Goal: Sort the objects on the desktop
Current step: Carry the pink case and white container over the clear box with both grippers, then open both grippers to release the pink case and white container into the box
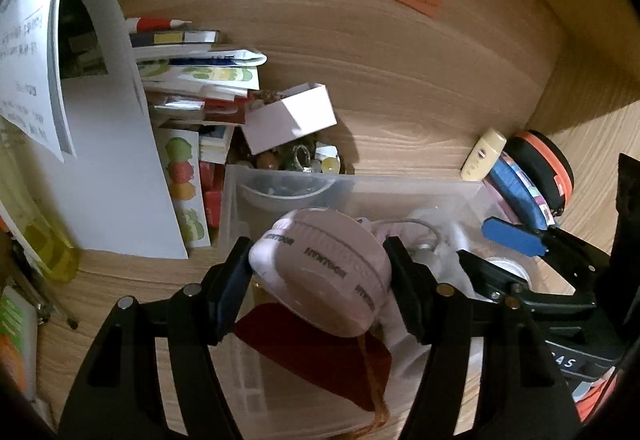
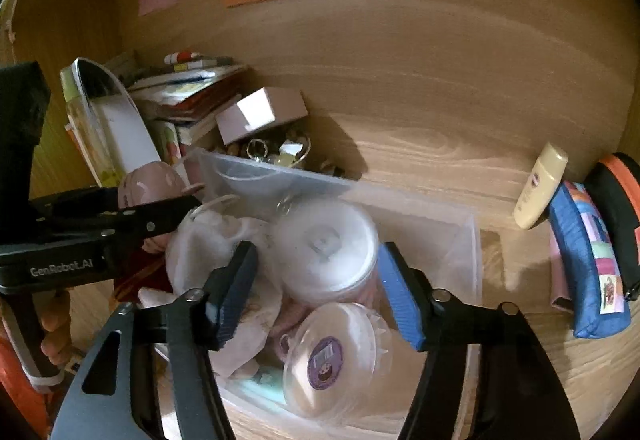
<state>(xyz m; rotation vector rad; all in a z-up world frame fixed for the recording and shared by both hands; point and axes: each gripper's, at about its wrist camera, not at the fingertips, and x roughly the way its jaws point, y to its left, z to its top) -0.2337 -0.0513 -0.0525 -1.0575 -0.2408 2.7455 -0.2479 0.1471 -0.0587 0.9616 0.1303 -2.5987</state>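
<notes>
A wood-grain bench [image 1: 400, 88] with a wooden back wall carries coloured paper notes. The left claw [image 1: 320, 272] is clenched on a pale pink round case [image 1: 324, 272], held above a clear plastic bin [image 2: 460, 240]. The right claw [image 2: 316, 292] hangs released over the bin, its fingers either side of a white lidded jar [image 2: 324, 244]. Beyond sit a white box [image 1: 292, 116], stacked books [image 1: 192, 72], a cream tube [image 2: 540, 188] and a blue pouch [image 2: 588, 260].

left hand-held gripper [image 1: 320, 272] clamping pink round case [image 1: 322, 276], over clear bin [image 1: 400, 188]
</notes>
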